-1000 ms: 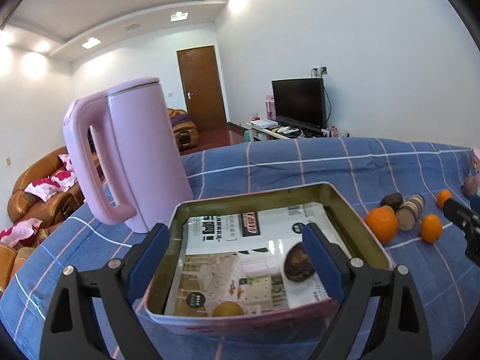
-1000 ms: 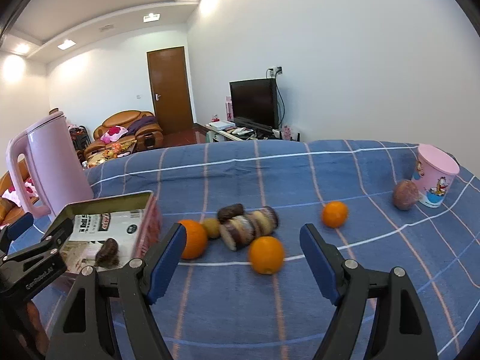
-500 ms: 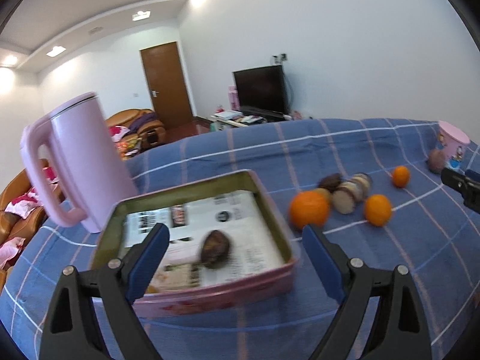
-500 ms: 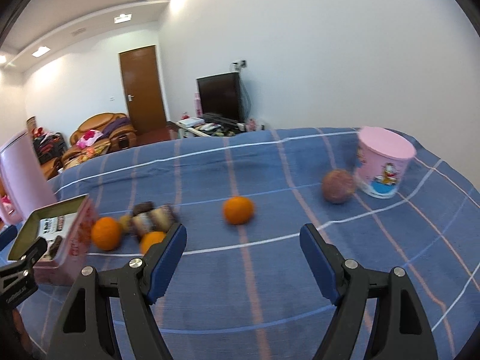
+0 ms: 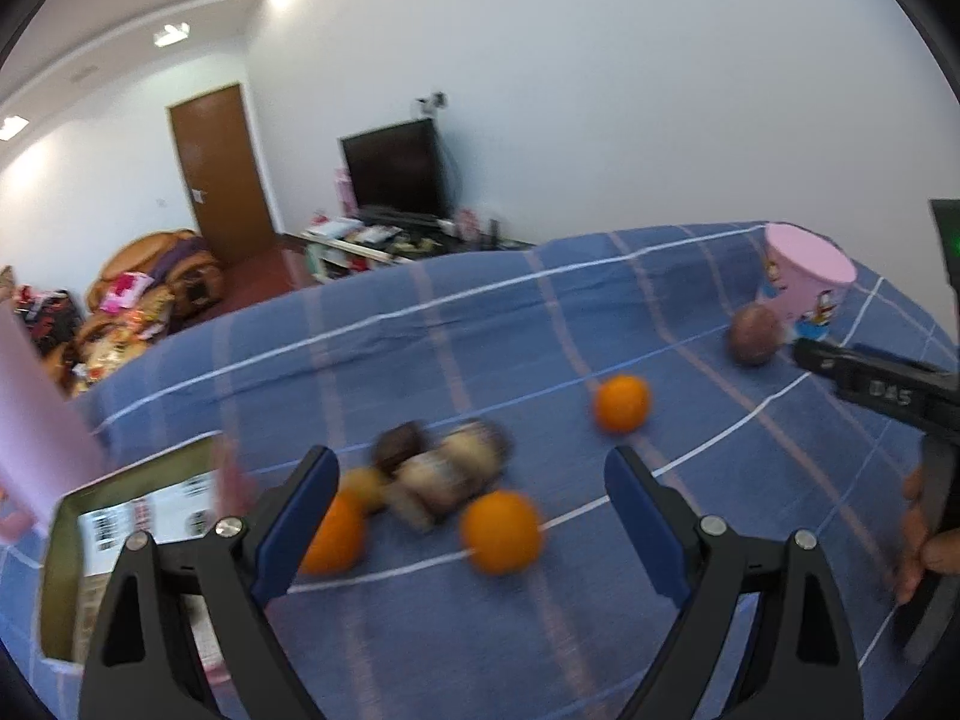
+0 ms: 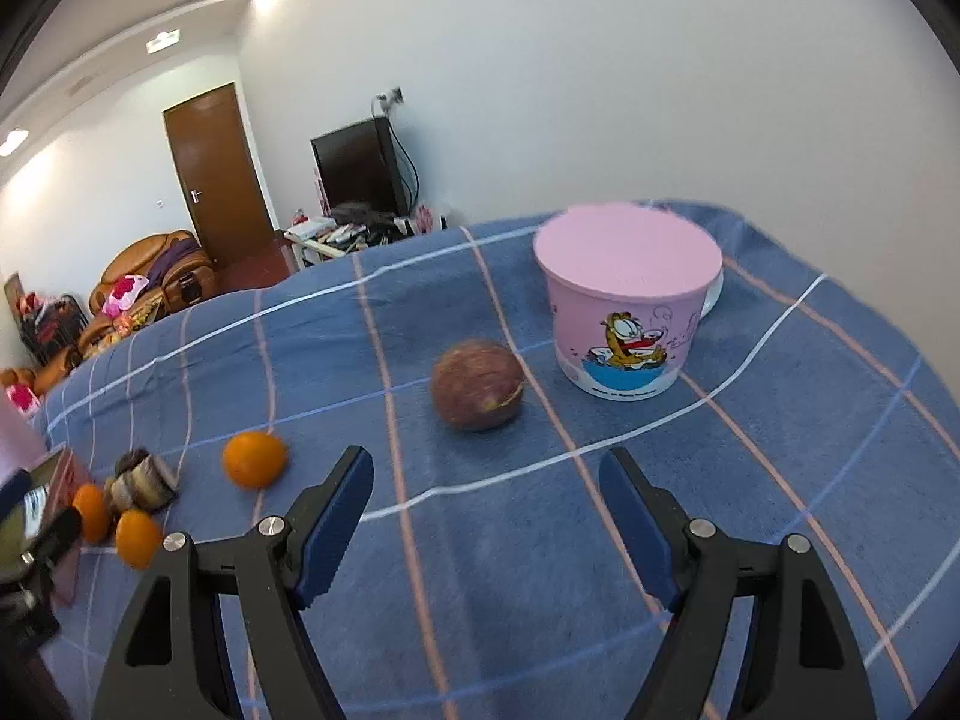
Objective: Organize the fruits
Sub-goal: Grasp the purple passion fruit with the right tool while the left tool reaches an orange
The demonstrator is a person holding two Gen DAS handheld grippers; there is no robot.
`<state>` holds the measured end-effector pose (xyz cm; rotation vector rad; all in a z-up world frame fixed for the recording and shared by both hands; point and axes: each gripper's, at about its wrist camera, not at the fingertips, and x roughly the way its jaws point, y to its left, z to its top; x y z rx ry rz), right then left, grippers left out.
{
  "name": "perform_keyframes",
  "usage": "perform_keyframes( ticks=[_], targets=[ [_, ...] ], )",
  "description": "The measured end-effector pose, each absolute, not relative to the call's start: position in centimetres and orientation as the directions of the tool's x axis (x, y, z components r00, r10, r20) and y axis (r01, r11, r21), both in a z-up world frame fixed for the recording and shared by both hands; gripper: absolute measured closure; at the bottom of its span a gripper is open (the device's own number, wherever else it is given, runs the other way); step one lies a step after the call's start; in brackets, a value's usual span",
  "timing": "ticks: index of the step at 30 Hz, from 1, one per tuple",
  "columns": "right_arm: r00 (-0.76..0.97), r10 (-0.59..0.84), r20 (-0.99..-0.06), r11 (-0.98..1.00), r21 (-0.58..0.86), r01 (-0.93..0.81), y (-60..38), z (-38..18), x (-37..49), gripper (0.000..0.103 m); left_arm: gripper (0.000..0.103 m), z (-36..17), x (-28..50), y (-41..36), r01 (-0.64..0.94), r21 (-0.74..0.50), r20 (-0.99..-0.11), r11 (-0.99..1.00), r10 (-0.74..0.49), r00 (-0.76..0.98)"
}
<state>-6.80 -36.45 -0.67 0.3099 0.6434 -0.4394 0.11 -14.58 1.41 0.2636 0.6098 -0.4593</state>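
Oranges [image 5: 501,531] flank blurred brown fruit [image 5: 441,477] (pink cup [image 6: 627,306] well apart).

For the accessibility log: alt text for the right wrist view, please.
The open right gripper hovers empty over a blue plaid tablecloth, facing a brown-purple round fruit beside a pink cartoon cup. Oranges and other blurred fruit lie far left.

Both wrist cams low over blue tablecloth [image 5: 690,630], shared: purple fruit [image 6: 477,384].

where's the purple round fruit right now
The purple round fruit sits on the blue cloth just left of the pink cartoon cup, straight ahead of the open right tongs.
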Motion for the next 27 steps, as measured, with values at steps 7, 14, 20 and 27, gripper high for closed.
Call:
perform_keyframes(
  ticks=[7, 14, 20, 27],
  targets=[
    [0.673, -0.270, -0.689, 0.874, 0.117, 0.471, -37.8, -1.6, -2.0, 0.024, 0.012, 0.3, 2.8, -18.9, 0.512, 0.065, -0.662, 0.856, -0.347, 0.664],
    [0.622, -0.221, -0.751, 0.888, 0.109, 0.447, -38.4, -3.3, 0.1, 0.024, 0.014, -1.2, 3.7, -22.3, 0.549, 0.104, -0.695, 0.830, -0.335, 0.637],
    [0.594, -0.227, -0.772, 0.894, 0.078, 0.442, -38.6, -3.6, 0.7, 0.055, 0.020, -2.6, 4.8, -24.4, 0.557, 0.083, -0.744, 0.826, -0.321, 0.587],
    [0.601, -0.221, -0.768, 0.895, 0.085, 0.438, -38.8, -3.5, 0.5, 0.055, 0.034, -3.6, 7.0, -25.6, 0.531, 0.022, -0.791, 0.847, -0.310, 0.527]
  ],
)
